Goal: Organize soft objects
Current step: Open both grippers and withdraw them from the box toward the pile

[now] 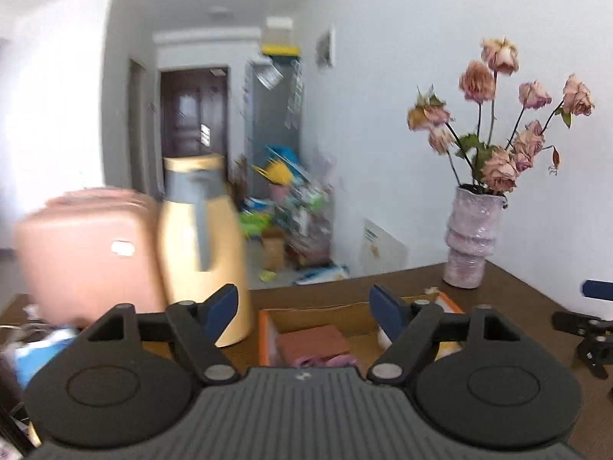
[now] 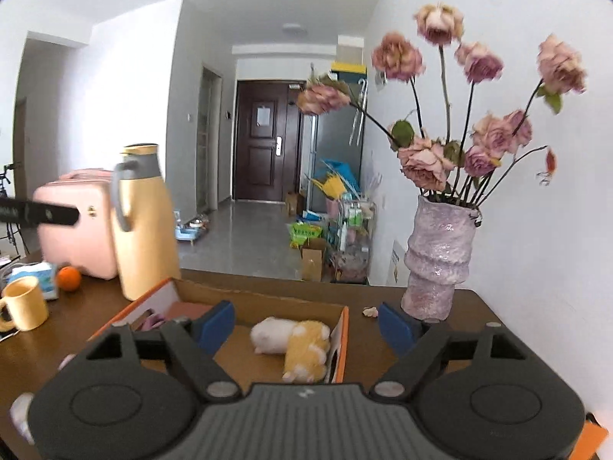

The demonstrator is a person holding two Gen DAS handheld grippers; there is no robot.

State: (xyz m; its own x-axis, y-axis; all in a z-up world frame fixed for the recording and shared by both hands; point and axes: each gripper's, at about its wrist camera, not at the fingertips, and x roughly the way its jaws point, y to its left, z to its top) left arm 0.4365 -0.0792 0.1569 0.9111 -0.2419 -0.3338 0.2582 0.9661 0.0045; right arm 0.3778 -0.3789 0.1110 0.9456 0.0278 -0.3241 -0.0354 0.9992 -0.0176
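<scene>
Plush toys (image 2: 295, 341), one white and one yellow, lie side by side in the right end of an open cardboard box (image 2: 245, 301) with orange edges, which sits on the brown table (image 2: 53, 349) toward its far edge; a reddish-brown folded item (image 1: 312, 343) and something pink-purple (image 1: 325, 360) lie in the box's left end. Both tools hang above the box with nothing between their blue pads: the left gripper (image 1: 304, 308) is spread wide, and the right gripper (image 2: 306, 324) is spread wide too. A yellow thermos jug (image 2: 143, 226) stands just left of the box, a pink case (image 2: 76, 222) behind it, and a vase of dried roses (image 2: 440, 257) stands at the table's far right corner.
</scene>
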